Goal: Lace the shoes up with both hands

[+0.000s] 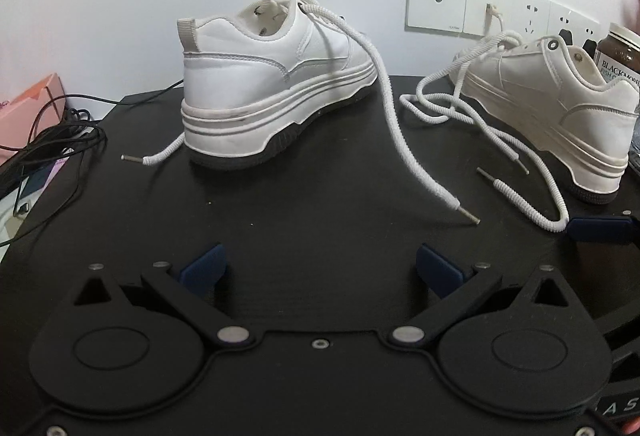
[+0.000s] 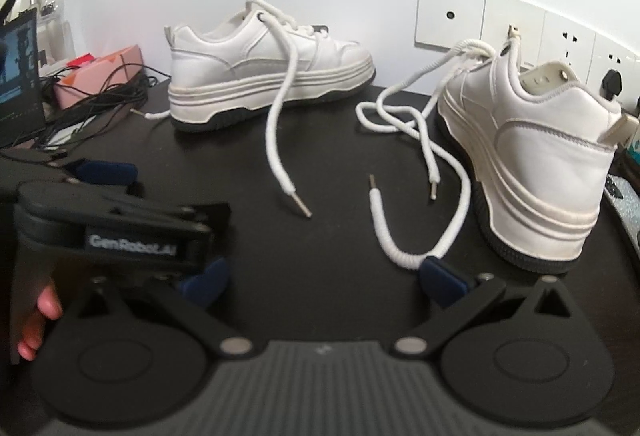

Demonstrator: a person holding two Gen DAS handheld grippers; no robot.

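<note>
Both grippers hang low over the black table (image 1: 320,196) with their jaws spread wide and nothing between them — the left gripper (image 1: 320,266) and the right gripper (image 2: 324,276). Blue pads (image 1: 204,264) sit on the fingertips. Two white sneakers stand on the table, well apart, heels toward the cameras. On the left sneaker (image 1: 260,84) the untied laces (image 1: 384,108) hang down to the table. On the right sneaker (image 2: 532,164) the loose laces (image 2: 416,140) lie in loops beside the sole — one loop lies just beside the right gripper's pad. Black cables (image 2: 92,104) are piled at the left edge.
</note>
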